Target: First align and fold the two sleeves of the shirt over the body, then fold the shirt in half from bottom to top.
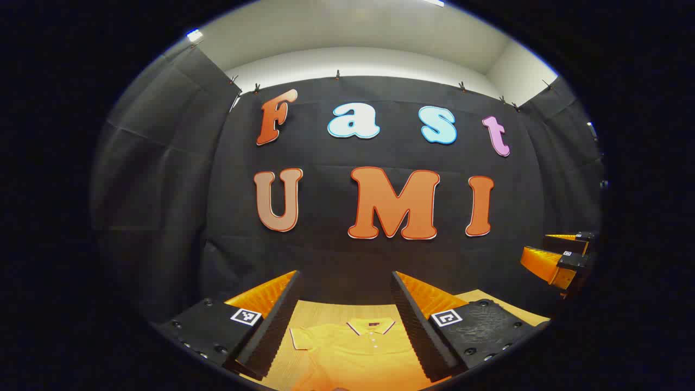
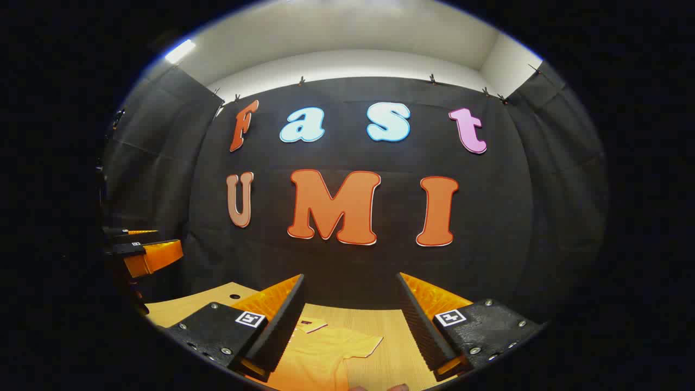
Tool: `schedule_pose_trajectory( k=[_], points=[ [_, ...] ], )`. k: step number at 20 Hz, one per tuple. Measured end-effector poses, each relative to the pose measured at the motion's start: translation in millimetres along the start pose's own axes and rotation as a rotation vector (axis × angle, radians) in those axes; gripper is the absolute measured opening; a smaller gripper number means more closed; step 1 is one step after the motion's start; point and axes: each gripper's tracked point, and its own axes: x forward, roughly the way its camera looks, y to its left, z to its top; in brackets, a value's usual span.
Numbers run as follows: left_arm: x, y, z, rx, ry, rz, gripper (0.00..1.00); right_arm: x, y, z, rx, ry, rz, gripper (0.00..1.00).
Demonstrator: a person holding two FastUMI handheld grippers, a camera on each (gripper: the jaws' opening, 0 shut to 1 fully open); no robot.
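Both the left tool (image 1: 345, 304) and right tool (image 2: 350, 307) hang released, gripping nothing, above the bench (image 2: 391, 331), where the shirt (image 1: 353, 353) lies flat below and ahead of them, sleeves apparently still unfolded, likely poised for sleeve grabs.

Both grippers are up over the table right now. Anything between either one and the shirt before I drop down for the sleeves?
Nothing visible is in the way. The shirt lies flat on the wooden table, sleeves spread out, below the open left gripper and open right gripper, with only open space in between.
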Motion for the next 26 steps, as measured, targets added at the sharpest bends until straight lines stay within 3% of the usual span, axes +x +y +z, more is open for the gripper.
schedule_pose_trajectory(
  k=[6,15,22,26],
  points=[
    [3,29,0,0.041,0.005,0.016,0.97,6,15,2,-0.007,-0.018,-0.022,0.98],
    [13,38,-4,0.041,0.009,-0.018,0.98,15,25,-7,-0.026,0.018,-0.049,0.98],
    [13,46,-10,0.07,0.022,-0.025,0.97,36,20,-51,-0.041,0.139,-0.082,0.98],
    [9,61,-6,0.082,0.017,0.017,0.97,59,7,-84,-0.051,0.231,-0.085,0.98]
  ],
)
